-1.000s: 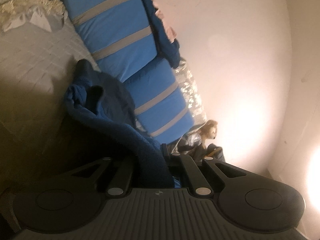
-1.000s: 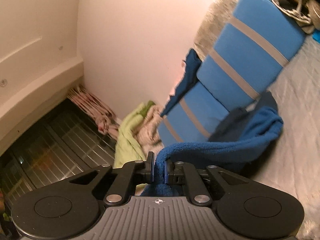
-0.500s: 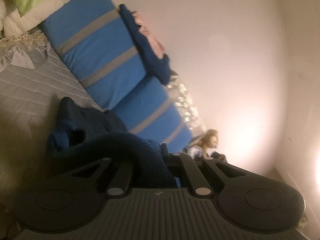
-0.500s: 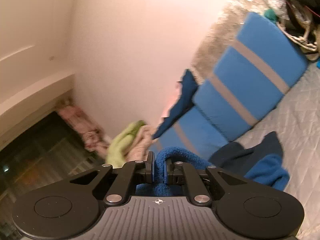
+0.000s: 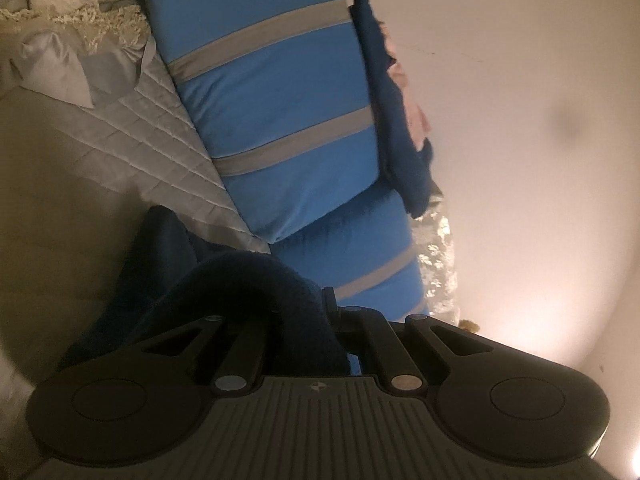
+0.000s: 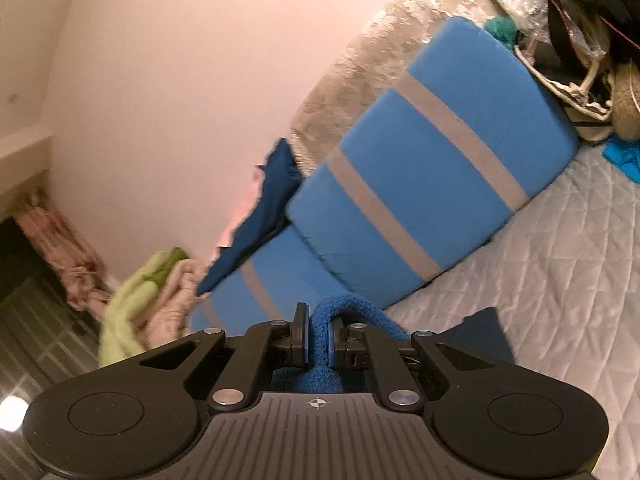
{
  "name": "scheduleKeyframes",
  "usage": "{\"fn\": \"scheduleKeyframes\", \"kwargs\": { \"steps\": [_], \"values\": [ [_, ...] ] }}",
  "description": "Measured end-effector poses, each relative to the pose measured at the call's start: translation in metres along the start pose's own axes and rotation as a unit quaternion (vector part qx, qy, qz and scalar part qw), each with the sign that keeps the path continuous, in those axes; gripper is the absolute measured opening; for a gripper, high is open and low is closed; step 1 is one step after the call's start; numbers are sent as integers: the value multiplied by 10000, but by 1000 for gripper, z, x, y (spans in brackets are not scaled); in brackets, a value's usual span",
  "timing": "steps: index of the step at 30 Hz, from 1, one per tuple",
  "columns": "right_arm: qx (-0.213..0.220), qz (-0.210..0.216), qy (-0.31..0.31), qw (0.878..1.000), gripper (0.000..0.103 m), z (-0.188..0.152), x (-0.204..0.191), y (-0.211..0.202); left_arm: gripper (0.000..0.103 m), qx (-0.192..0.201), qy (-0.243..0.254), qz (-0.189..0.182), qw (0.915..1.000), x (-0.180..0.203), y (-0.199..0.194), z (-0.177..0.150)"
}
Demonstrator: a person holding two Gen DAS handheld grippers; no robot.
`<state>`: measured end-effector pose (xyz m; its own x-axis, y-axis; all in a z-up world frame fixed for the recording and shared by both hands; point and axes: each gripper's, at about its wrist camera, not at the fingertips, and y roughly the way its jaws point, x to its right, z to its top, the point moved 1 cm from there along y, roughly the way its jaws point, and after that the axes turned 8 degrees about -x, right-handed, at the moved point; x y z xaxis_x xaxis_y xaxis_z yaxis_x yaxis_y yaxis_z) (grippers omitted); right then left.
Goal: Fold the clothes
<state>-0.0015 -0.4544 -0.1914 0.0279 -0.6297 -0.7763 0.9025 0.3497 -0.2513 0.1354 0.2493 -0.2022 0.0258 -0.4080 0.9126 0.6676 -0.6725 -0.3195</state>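
I've lowered both grippers: the left gripper point(image 5: 304, 320) and right gripper point(image 6: 318, 338) each stay clamped on the blue fleece garment point(image 6: 352, 312), now bunched lower near the quilted bed point(image 6: 560, 280) by the striped cushions point(image 6: 420, 200), so a fold seems underway.

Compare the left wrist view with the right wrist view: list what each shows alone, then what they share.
Left wrist only: a cream fringed cushion and a grey satin bow.
Right wrist only: a lime-green cloth, a floral curtain, a cluttered bag pile.
Both: the striped blue cushions, the quilted bedcover, and each gripper, left and right, shut on the blue fleece garment.
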Motion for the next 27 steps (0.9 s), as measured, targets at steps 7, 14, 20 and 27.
{"fn": "scheduleKeyframes", "kwargs": {
  "steps": [7,14,20,27],
  "values": [
    [-101,-518,77,9986,10,9,31,39,5,-107,-100,209,9997,-7,35,18],
    [-277,-894,69,9956,10,16,51,78,5,-210,-325,502,9980,-18,69,40],
    [-445,-1210,39,9917,10,23,68,113,6,-300,-805,742,9935,-42,104,56],
    [-645,-1515,-33,9863,10,25,89,151,6,-369,-1292,900,9868,-77,133,66]
  ]
}}
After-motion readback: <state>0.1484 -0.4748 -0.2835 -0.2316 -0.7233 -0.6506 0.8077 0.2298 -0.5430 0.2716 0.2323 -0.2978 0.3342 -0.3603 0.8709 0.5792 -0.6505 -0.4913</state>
